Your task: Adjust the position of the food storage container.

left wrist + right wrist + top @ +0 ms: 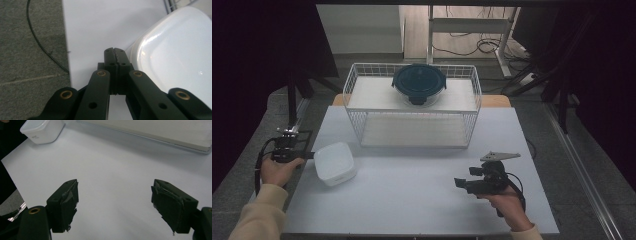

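Left gripper (115, 53): black plastic, brass-coloured rivets showing along its linked arms, black cable trailing. Right gripper (113, 205): black, its pads wearing torn dark tape; grey three-cornered plate (499, 156) sitting on top, black cable looping off. The person is wearing cream-coloured long sleeves (259, 215), the cuffs showing at both wrists.

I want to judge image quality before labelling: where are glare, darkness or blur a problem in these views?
High view: dim, its side edges nearly black, yet the white square plastic container reads clearly. Left gripper view: bright glare streaks on that container; the shut left tool is sharp. Right gripper view: the open right tool looks slightly soft, and the white table is evenly lit.
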Tool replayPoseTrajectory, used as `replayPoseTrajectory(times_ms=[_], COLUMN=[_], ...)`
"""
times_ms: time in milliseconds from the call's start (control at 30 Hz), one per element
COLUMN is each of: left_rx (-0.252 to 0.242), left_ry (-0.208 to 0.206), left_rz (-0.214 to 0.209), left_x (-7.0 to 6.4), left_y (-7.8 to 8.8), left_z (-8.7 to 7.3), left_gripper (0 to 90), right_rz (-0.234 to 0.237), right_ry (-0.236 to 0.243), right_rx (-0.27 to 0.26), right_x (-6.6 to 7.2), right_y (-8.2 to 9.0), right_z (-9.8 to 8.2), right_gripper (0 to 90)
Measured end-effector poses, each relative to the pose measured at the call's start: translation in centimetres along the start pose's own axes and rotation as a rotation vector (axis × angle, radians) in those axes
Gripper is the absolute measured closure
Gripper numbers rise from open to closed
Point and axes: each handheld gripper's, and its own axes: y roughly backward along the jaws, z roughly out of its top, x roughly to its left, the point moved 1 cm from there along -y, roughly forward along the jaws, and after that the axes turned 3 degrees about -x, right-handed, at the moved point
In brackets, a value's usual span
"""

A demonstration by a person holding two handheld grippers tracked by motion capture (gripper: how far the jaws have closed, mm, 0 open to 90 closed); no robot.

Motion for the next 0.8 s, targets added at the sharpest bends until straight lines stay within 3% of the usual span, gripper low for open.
replayPoseTrajectory(times_ms=[267, 600, 800], left_rx=[0.014, 0.043, 0.046], left_ry=[-0.034, -0.101, -0.112], left_rz=[-0.084, -0.131, -0.165], left_x=[-2.6, -6.0, -7.0], left_y=[-0.9, -2.1, -2.5], left_z=[-0.2, -0.7, -1.0], left_gripper=[90.0, 90.0, 90.0], right_rz=[0.003, 0.01, 0.01], right_ry=[0.001, 0.004, 0.001], right_rx=[0.001, 0.002, -0.001], right_x=[0.0, 0.1, 0.1], right_y=[0.0, 0.0, 0.0], right_z=[0.0, 0.0, 0.0], right_gripper=[21.6, 21.6, 21.5])
